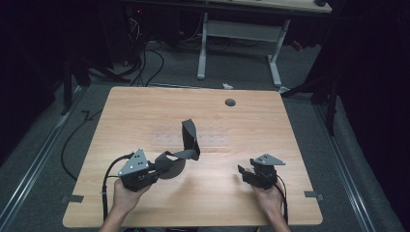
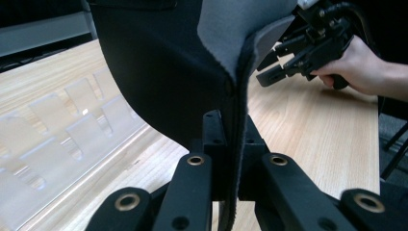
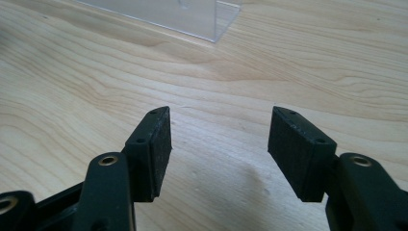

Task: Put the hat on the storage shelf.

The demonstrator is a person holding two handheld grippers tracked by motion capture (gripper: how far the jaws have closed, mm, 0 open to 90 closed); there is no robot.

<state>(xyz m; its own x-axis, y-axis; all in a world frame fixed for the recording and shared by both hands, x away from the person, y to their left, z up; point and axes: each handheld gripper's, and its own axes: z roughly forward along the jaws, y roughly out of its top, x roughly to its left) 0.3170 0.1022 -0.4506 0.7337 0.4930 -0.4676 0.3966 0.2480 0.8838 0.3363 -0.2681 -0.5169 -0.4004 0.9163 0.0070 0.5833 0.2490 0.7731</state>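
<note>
Cloth [image 1: 186,152] is the thing being worked on, a dark grey piece with a lighter grey inside, soft and floppy. It bends and curls, and one end stands up in a loop over the middle of the wooden table [image 1: 145,111], just in front of a clear plastic rack [image 1: 191,140]. It looks light, and it will sag and fold if held at one spot. A good place to grab it is a free edge or a corner, far from the spot that is already pinched, so it can be pulled flat.

The left gripper [image 1: 157,169] is clamped tight on the cloth. In the left gripper view the cloth's edge [image 2: 235,144] runs straight down between the two black jaws. The left hand [image 1: 126,195] holds it low, near the front of the table, pointing toward the rack.

The right gripper [image 1: 244,172] sits to the right of the cloth and well apart from it. Its jaws stand wide, with nothing between them but bare wood, and its pads [image 3: 161,144] hang just over the table. The right hand [image 1: 268,195] points it forward and a bit toward the cloth
</note>
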